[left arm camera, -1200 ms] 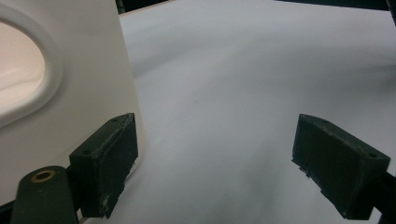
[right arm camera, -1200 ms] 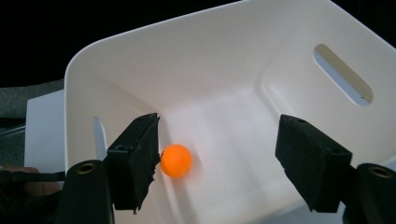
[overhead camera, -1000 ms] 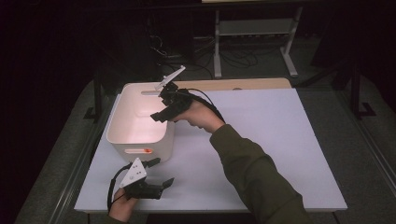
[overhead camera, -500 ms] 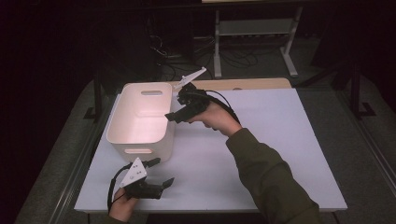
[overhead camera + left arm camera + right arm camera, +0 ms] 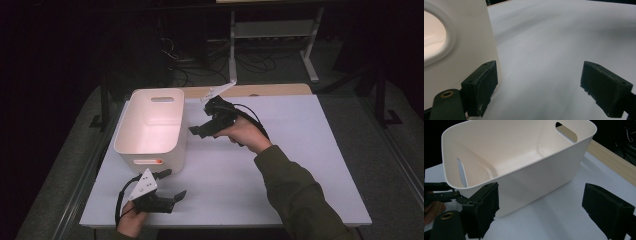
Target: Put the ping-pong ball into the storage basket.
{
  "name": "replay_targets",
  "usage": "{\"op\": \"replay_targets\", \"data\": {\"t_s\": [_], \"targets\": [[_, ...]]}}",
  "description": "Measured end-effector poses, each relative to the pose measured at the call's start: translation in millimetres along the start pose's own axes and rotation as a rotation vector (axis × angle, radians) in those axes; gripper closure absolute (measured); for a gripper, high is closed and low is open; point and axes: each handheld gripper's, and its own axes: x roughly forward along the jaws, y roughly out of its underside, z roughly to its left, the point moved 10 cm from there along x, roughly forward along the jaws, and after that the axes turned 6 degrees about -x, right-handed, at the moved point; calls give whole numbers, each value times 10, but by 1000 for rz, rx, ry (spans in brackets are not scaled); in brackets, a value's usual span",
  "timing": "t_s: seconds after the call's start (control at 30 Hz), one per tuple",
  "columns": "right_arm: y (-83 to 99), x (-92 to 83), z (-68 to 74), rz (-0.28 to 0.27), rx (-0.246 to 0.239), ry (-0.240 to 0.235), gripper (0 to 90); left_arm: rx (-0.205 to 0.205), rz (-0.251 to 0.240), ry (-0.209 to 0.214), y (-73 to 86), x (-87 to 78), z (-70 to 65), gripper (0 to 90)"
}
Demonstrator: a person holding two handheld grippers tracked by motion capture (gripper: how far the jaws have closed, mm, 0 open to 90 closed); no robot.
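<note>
A white plastic bin (image 5: 150, 125) with handle cut-outs stands on the left half of the white table (image 5: 310, 150); its inside (image 5: 519, 152) looks empty. My right gripper (image 5: 199, 125) hovers just right of the bin, pointing at its side wall. Its jaws have just been opening and stand open (image 5: 539, 202), with nothing between them. My left gripper (image 5: 172, 184) rests near the front left table edge, in front of the bin, also open (image 5: 539, 82). The bin's wall (image 5: 461, 45) lies close beside its left finger (image 5: 482, 82).
A wooden strip (image 5: 270, 90) runs along the table's back edge. Behind the table a metal shelf frame (image 5: 270, 30) and cables stand on the dark floor. The left gripper (image 5: 439, 192) shows past the bin's near corner.
My right gripper has drawn back to the right from over the bin's rim and sunk a little. The left gripper has stayed in place.
</note>
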Motion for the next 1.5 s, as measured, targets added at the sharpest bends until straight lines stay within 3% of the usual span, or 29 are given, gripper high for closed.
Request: {"op": "replay_targets", "data": {"t_s": [0.57, 1.5], "targets": [[390, -117, -54, -19, 31, 45, 19, -6, 7, 2, 5, 5, -3, 141], [1251, -250, -90, -6, 91, 138, 5, -11, 9, 4, 6, 11, -3, 141]]}}
